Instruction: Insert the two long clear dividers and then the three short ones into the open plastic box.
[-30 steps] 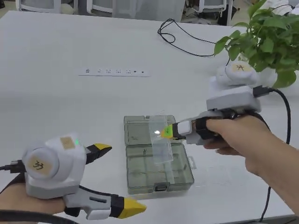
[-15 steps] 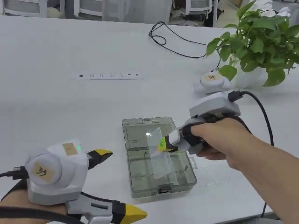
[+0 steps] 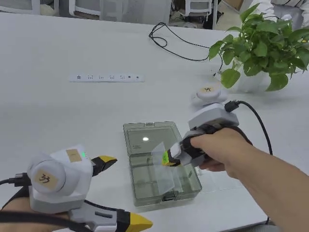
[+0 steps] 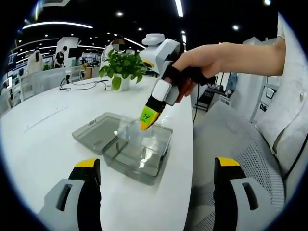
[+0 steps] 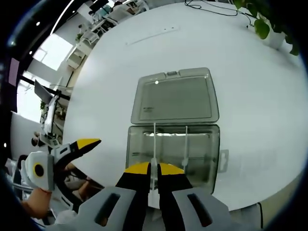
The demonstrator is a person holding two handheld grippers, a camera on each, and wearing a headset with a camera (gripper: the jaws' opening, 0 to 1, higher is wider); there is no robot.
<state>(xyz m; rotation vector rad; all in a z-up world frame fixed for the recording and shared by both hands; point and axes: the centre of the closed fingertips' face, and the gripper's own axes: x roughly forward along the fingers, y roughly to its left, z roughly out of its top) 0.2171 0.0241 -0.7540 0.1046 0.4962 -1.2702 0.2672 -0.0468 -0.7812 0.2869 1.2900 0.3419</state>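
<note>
White table [image 3: 58,111]: right tool [image 3: 166,158] tilted down over box [image 3: 154,131], pinching clear divider [image 3: 164,174], seemingly partly inside; left tool [image 3: 124,191] wide.

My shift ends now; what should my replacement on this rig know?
Left gripper: jaws open, idle, left of the box.
Right gripper: shut on a clear divider, held over the box.
The box lies with its lid back; at least one divider seems seated already, count unclear.
Left to do: seat this one, then any remaining.

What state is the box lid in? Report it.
Open: the lid lies flat on the table, folded back from the box, compartments exposed.
</note>
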